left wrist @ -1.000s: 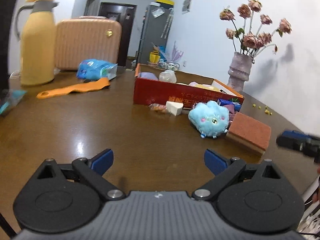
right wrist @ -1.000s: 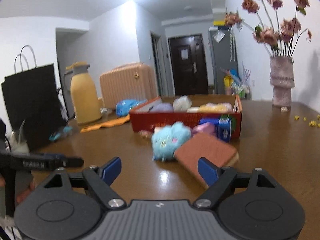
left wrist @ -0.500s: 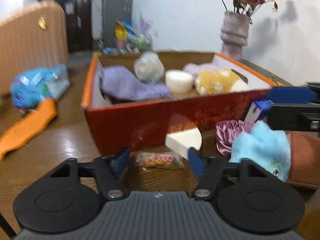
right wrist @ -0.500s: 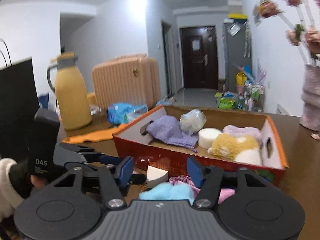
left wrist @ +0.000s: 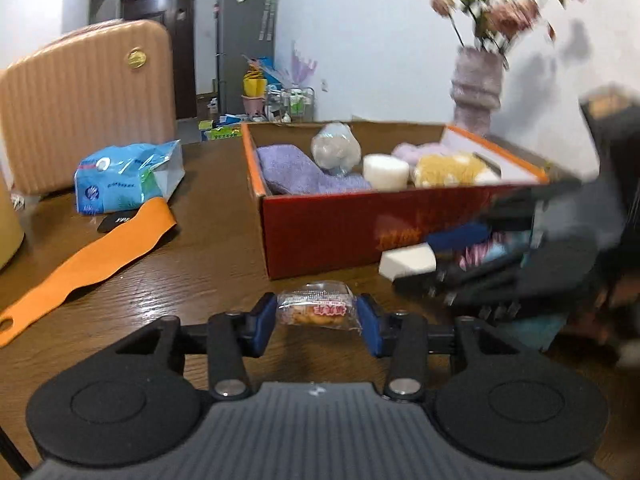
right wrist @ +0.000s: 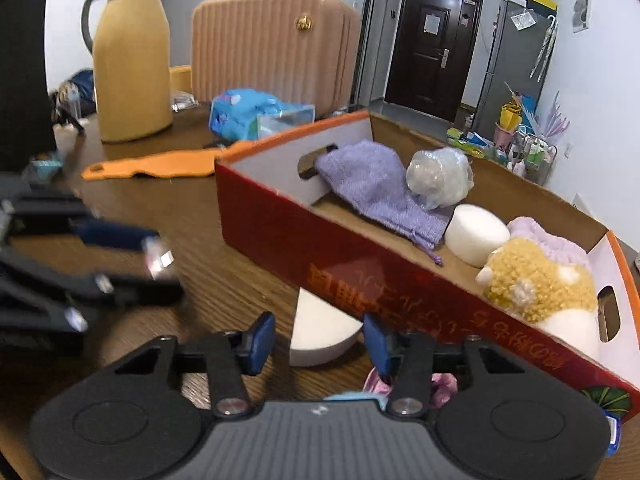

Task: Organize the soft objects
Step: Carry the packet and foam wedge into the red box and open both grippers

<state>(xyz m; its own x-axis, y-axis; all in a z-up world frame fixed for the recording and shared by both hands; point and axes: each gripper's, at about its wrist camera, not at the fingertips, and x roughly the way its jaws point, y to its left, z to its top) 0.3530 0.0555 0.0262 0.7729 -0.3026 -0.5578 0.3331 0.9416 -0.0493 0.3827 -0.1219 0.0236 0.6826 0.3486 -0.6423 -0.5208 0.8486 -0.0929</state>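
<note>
A red cardboard box point(left wrist: 320, 236) point(right wrist: 280, 240) holds a purple knit cloth point(right wrist: 372, 184), a wrapped ball point(right wrist: 438, 176), a white round sponge point(right wrist: 476, 236) and a yellow plush point(right wrist: 536, 280). In front of it on the table lies a clear snack packet point(left wrist: 316, 308). My left gripper point(left wrist: 317, 323) is closing on it, both blue pads touching its ends. My right gripper point(right wrist: 318, 340) is closing around a white wedge sponge point(right wrist: 320, 330) point(left wrist: 408, 264), with a gap still showing at its left pad. Each gripper appears blurred in the other's view.
A yellow thermos point(right wrist: 130, 60), a peach suitcase point(left wrist: 80, 100), a blue tissue pack point(left wrist: 124, 176) and an orange strap point(left wrist: 92, 260) lie left of the box. A vase of flowers point(left wrist: 478, 88) stands behind it. Pink fabric point(right wrist: 440, 384) shows under my right gripper.
Both grippers moved in toward the front of the box and their jaws narrowed, the left onto the snack packet, the right around the white wedge sponge.
</note>
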